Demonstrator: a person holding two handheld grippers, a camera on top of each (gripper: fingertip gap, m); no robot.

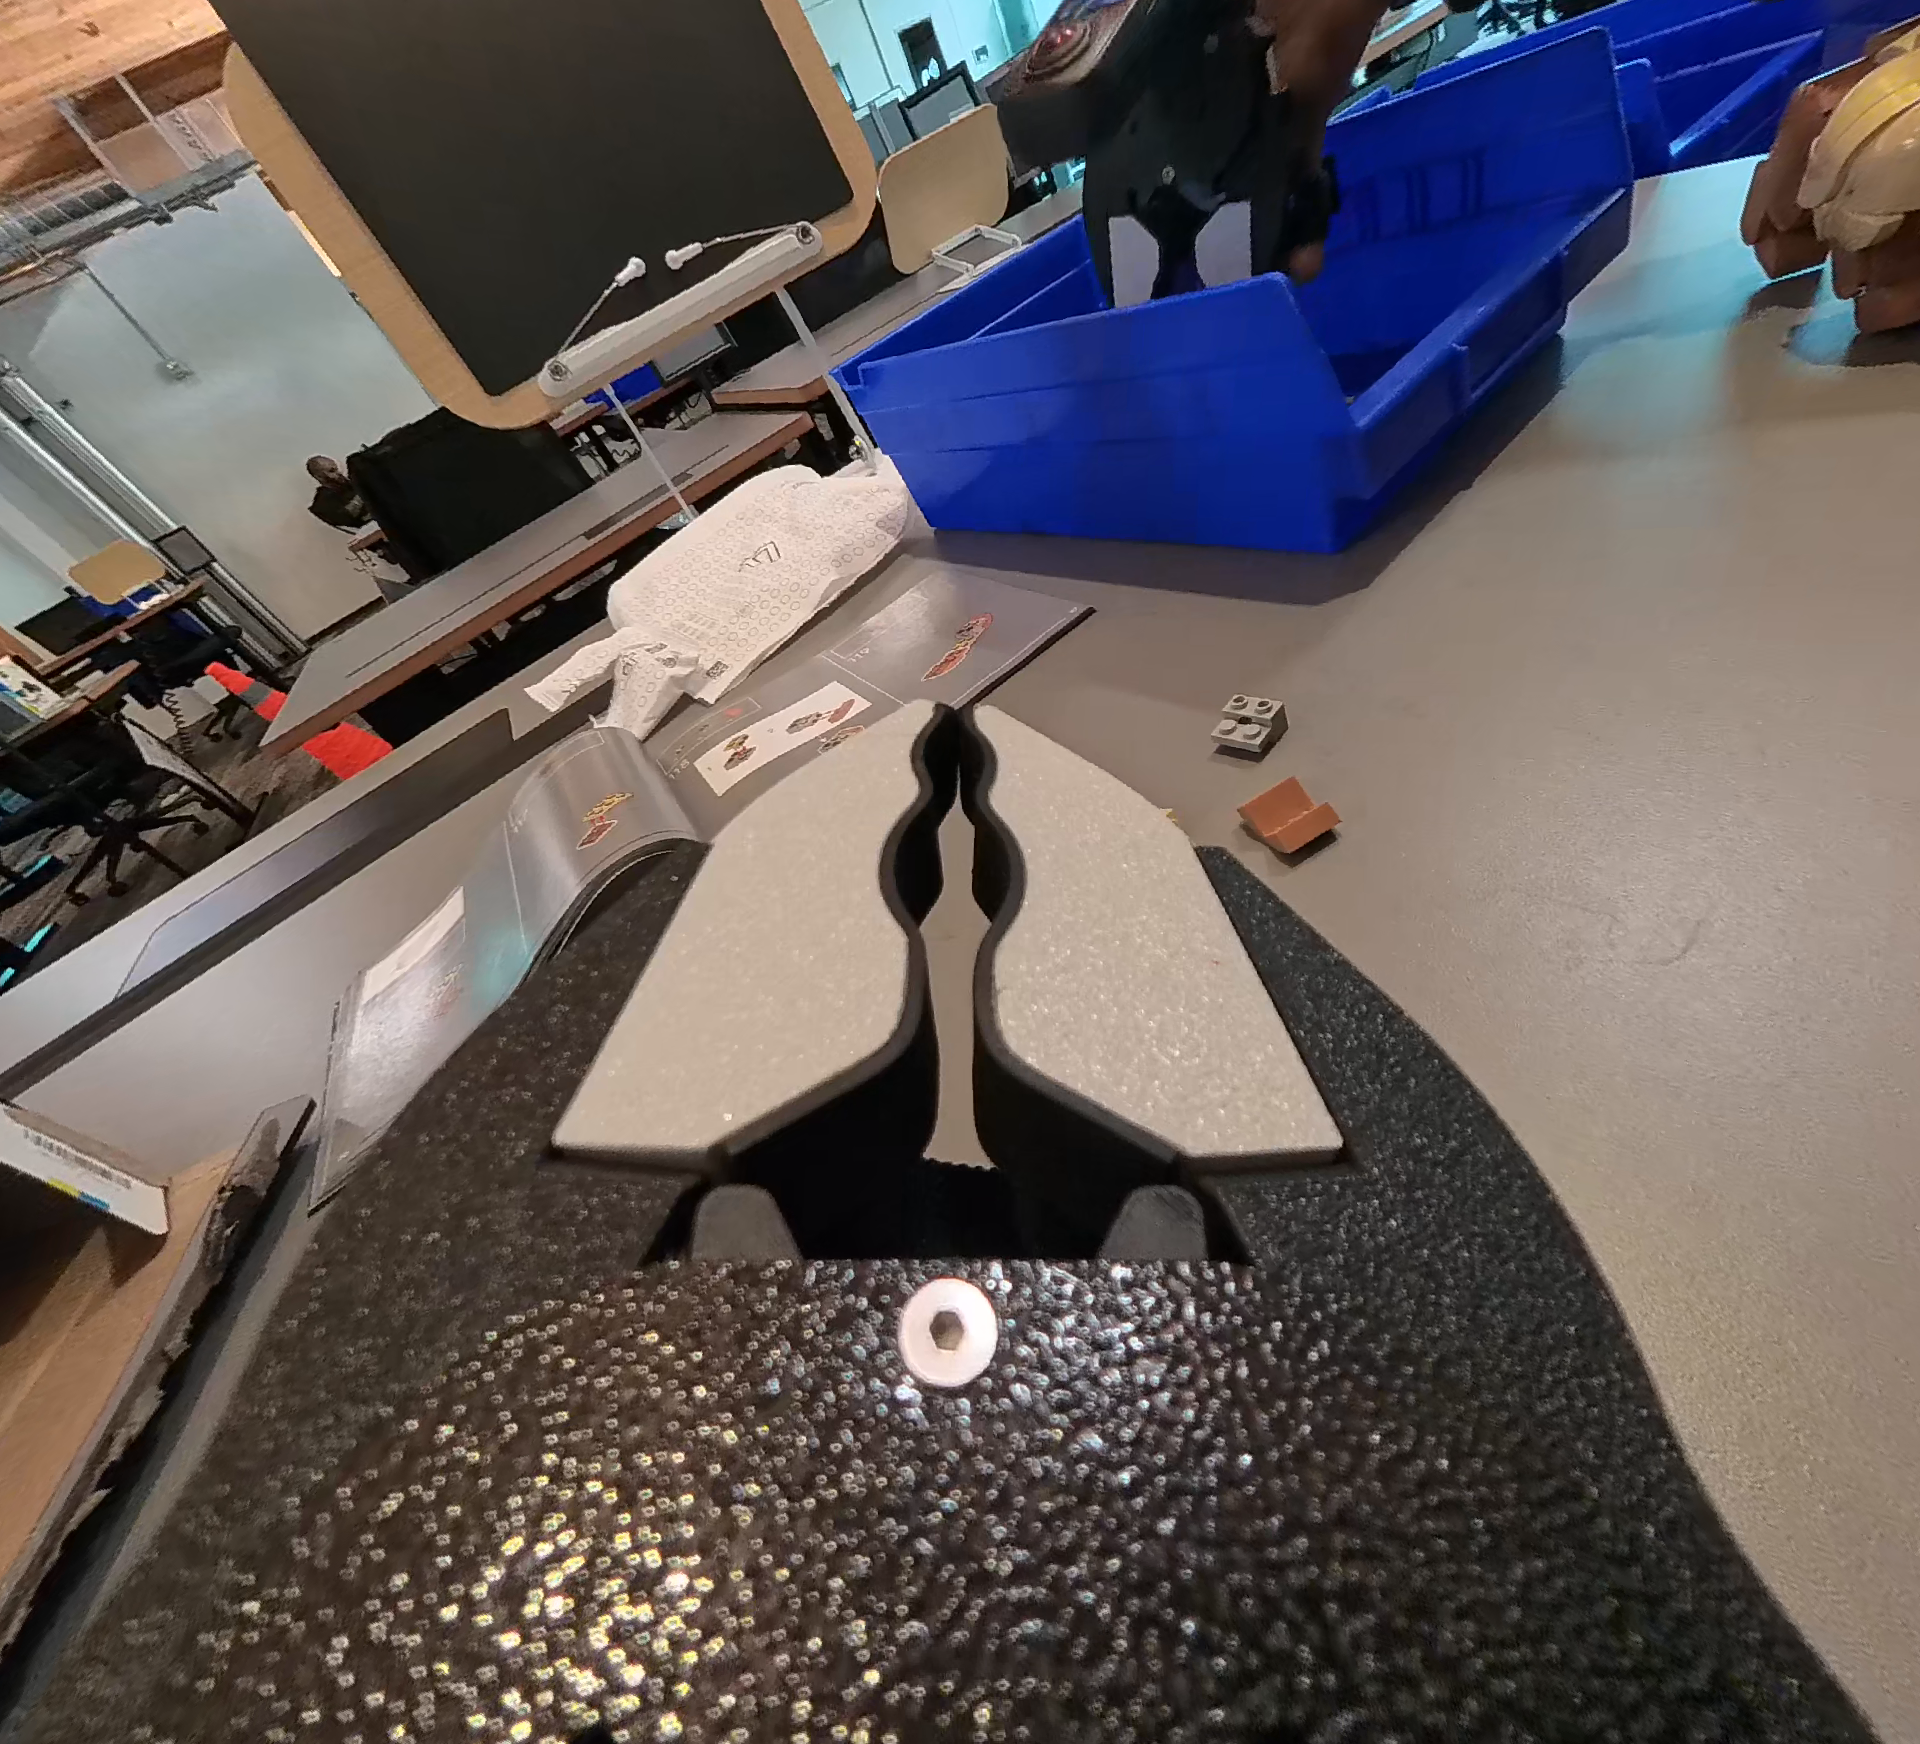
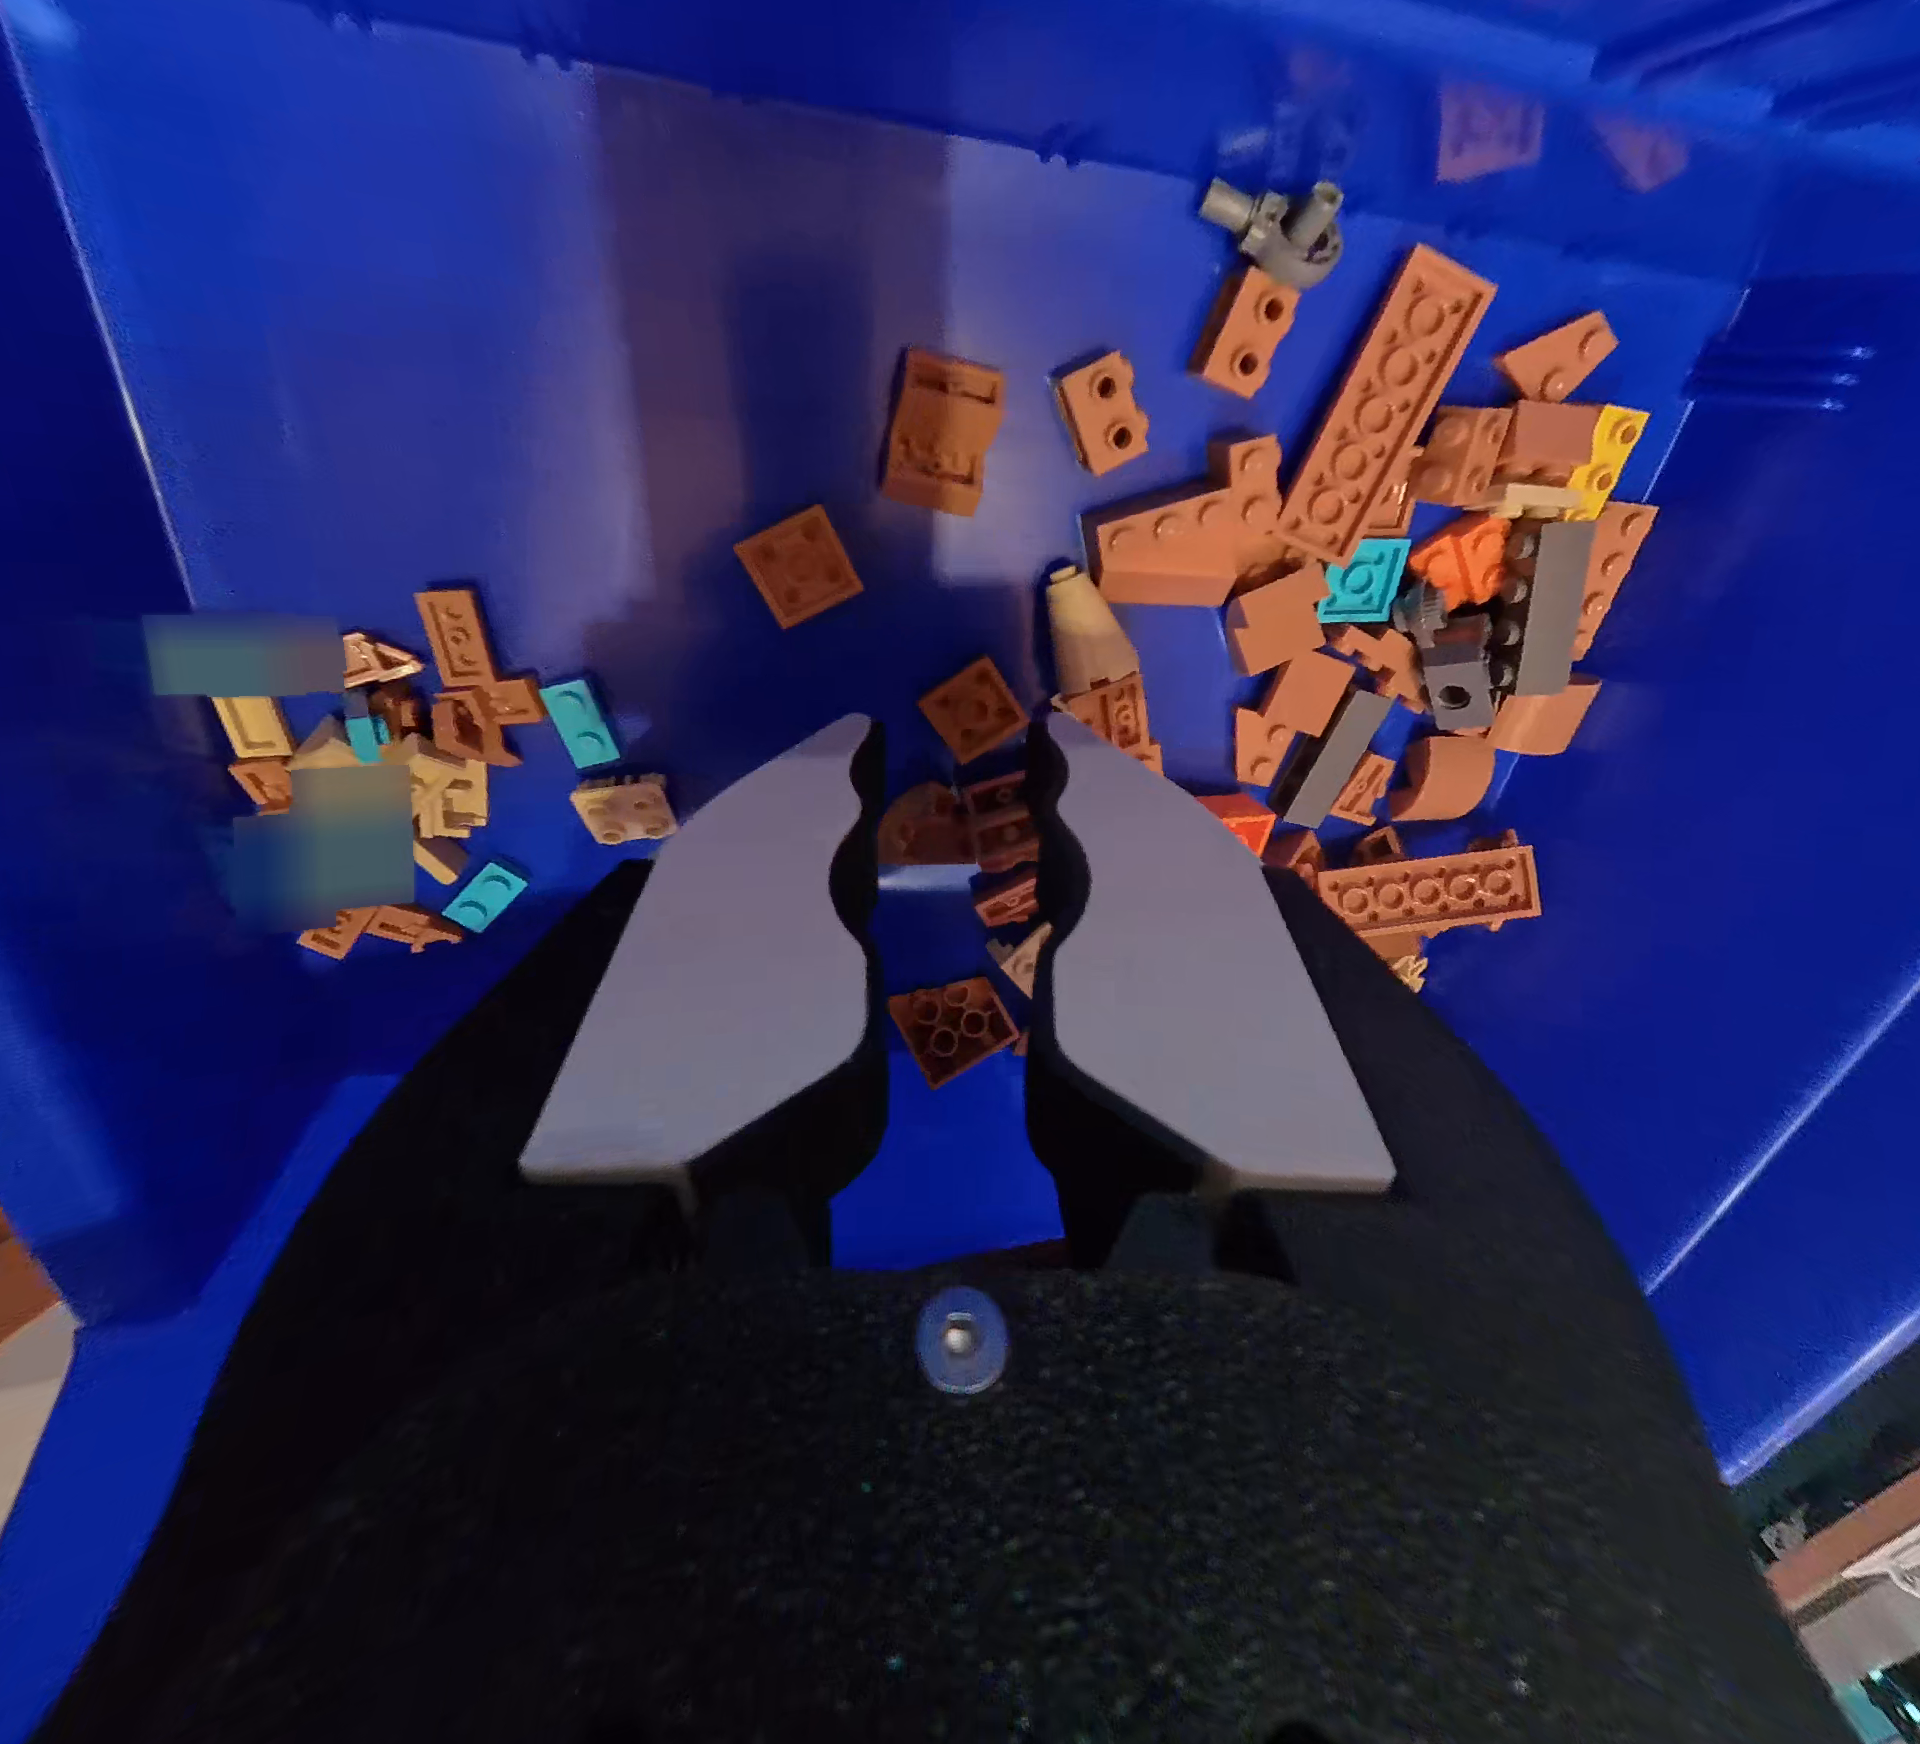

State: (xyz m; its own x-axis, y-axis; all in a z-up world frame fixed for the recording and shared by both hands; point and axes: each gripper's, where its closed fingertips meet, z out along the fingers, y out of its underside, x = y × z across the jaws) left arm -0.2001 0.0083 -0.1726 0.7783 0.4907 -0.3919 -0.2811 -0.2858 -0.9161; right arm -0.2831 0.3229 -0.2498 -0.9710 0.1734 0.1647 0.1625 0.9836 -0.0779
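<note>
Tool on the right [image 2: 956, 759] hangs open inside a blue bin [image 2: 416, 292] over brown bricks [image 2: 997, 821]; left tool [image 1: 958, 728] rests closed, empty, above the tabletop [image 1: 1558, 967] beside an instruction booklet [image 1: 831, 707].

Loose bricks [image 2: 1382, 551] lie in the bin [image 1: 1143, 447], behind the booklet [image 1: 914, 655].

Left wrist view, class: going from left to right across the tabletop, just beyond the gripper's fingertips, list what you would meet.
Open instruction booklet → left gripper, its fingertips closed together with nothing between them → small grey studded brick → brown brick.
</note>
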